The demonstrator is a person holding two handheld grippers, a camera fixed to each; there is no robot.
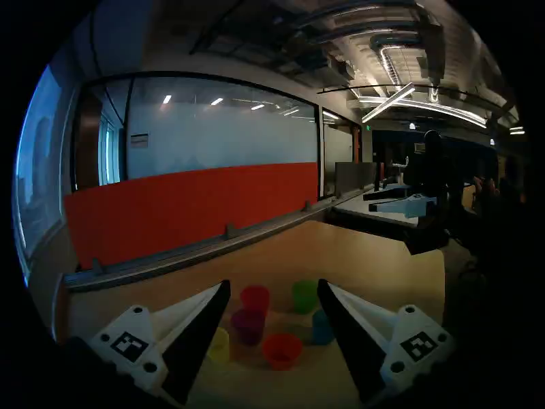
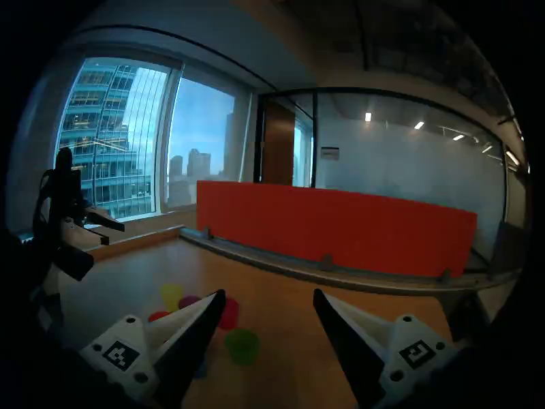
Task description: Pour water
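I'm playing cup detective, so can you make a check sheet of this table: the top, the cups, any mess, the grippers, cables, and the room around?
Surface: wooden table, bare around the cups.
Job's things: six small cups standing close together: red cup, green cup, purple cup, yellow cup, orange cup, teal cup. Too dim to tell whether any holds water.
Clutter: nothing seen.
Grippers: left gripper open and empty, with the cups ahead between its fingers; right gripper open and empty, with the cups to its lower left.
Cables: nothing seen.
Surroundings: orange partition along the table's far edge, glass wall behind it, window with towers outside, ceiling light.
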